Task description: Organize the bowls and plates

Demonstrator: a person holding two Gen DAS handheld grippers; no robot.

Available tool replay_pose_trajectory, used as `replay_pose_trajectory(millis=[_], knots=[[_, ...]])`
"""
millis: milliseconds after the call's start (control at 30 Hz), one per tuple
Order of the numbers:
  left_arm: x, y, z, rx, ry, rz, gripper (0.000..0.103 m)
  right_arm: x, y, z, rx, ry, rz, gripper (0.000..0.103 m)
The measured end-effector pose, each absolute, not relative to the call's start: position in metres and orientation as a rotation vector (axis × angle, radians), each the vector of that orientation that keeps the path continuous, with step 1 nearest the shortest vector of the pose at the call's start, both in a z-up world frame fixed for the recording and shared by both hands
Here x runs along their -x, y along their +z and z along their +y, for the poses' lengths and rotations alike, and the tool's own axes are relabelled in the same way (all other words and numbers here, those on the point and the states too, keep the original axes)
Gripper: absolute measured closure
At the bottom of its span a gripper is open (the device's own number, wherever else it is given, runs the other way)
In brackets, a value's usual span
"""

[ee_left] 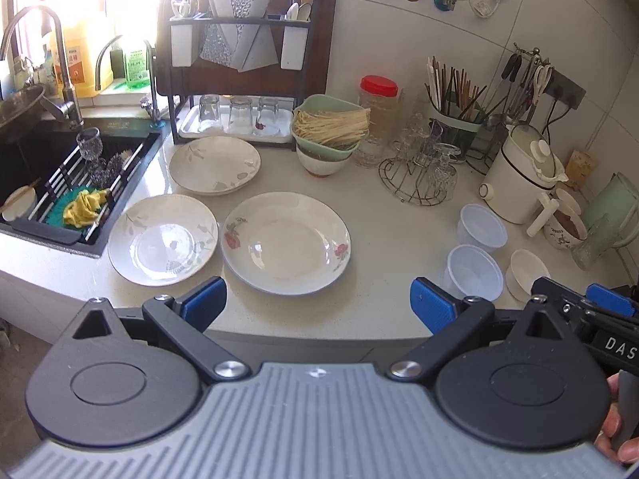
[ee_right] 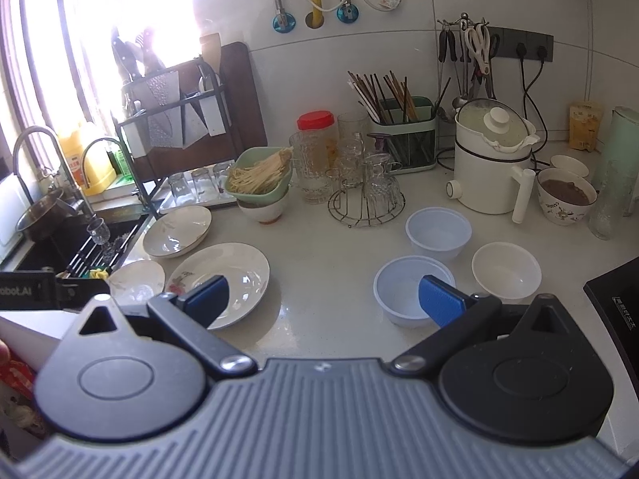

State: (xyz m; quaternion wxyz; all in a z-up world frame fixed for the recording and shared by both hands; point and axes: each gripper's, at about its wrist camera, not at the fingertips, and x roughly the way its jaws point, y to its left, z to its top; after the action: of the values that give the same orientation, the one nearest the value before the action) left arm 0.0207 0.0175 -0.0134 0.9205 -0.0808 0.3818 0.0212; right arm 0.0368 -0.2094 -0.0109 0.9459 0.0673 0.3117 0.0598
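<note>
Hovering over the near edge of the pale speckled countertop (ee_left: 379,215), the left gripper (ee_left: 317,303) has its blue-padded fingers spread wide and holds nothing. The right gripper (ee_right: 323,297) is spread wide and empty too; in the left wrist view it shows at the far right edge with the letters "DAS" on its body, and in the right wrist view the left one shows the letters "obot.AI".

Three shallow white plates lie on the counter right of the black sink (ee_left: 48,159). The white plate with red flowers (ee_left: 285,241) is nearest to the left gripper. Just beside it on the left is the white plate with grey leaves (ee_left: 161,239), and farther back lies the second grey-leaf plate (ee_left: 214,164), which seems to rest on another plate.

On the right side, two translucent plastic bowls (ee_right: 413,291) stand near each other, one nearer and one farther (ee_right: 438,232). A small white ceramic bowl (ee_right: 506,269) stands just right of the near one. Farther right, a flowered bowl with brown contents (ee_right: 565,199) stands beside a white electric pot (ee_right: 491,167).

At the back, a pale green basket with dry noodles (ee_left: 329,127) sits on a white bowl (ee_left: 321,161). A yellow bottle (ee_left: 82,60) by the window has a label that I cannot read.
</note>
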Motion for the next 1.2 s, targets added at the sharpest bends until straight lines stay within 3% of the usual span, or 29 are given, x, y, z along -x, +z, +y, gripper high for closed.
replay_pose_trajectory(millis=[1200], knots=[[-0.052, -0.032, -0.022, 0.212, 0.145, 0.879, 0.003, -0.063, -0.020, -0.245, -0.142, 0.255, 0.727, 0.000]])
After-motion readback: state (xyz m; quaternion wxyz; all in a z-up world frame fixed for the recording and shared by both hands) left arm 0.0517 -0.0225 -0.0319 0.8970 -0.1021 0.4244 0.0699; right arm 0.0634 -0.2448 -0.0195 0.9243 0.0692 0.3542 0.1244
